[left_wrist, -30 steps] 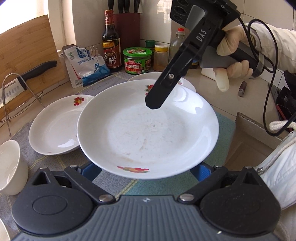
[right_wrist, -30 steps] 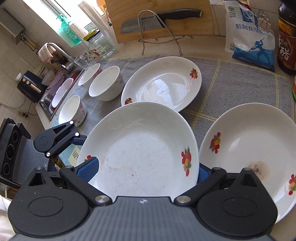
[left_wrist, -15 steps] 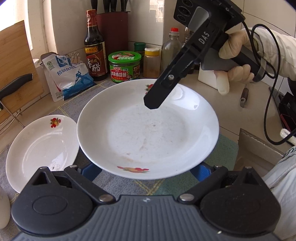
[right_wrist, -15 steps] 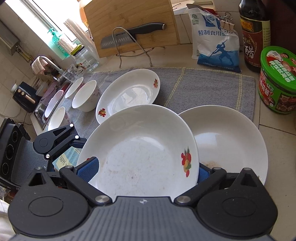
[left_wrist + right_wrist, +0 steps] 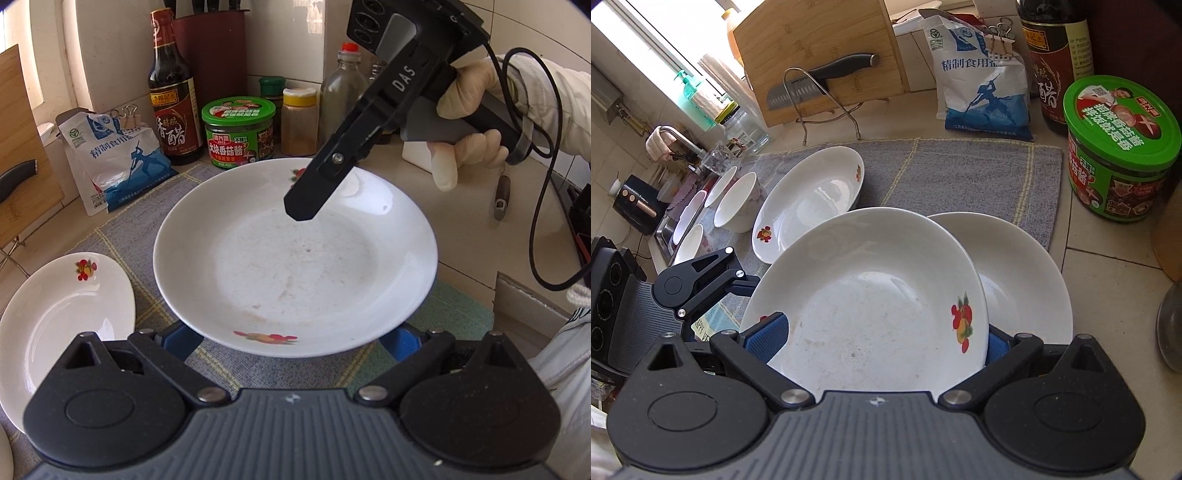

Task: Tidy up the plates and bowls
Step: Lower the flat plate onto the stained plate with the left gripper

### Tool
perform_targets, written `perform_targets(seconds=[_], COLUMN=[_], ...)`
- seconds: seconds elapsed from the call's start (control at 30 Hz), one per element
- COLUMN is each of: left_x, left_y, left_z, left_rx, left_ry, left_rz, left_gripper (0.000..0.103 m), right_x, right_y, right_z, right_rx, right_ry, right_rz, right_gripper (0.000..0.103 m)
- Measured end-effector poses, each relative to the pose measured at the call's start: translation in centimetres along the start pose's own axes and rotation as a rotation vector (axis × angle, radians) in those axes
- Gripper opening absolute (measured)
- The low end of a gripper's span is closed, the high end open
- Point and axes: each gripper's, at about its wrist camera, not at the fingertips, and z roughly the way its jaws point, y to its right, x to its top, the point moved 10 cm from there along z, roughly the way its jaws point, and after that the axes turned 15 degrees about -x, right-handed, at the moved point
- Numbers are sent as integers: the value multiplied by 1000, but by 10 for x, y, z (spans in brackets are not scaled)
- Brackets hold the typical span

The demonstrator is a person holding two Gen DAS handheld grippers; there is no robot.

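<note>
Two tongs, the left tongs [image 5: 291, 338] and right tongs [image 5: 886, 341], each clamp opposite rims of the smeared plate [image 5: 866, 299], which has swung from the mat's middle to overlap the plate [image 5: 1030, 280] nearest the green jar [image 5: 1121, 147], so stacking looks imminent.

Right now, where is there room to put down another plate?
The gray mat is bare between the far plate, the salt bag and the green jar. The left end is crowded with bowls; nearer, the held plate overlaps another plate.
</note>
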Motion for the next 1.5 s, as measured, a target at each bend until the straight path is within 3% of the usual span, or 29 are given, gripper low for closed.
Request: perform_targets(seconds=[0.57, 1.5], left_x=[4, 8], left_y=[-11, -18], left_z=[10, 17], left_rx=[-7, -6], left_ry=[-22, -33], left_rz=[-1, 104], left_gripper=[99, 98], right_x=[-6, -33], right_y=[18, 28], right_z=[8, -8], right_rx=[-22, -94], right_ry=[-11, -15], right_rz=[30, 106], right_gripper=[103, 103])
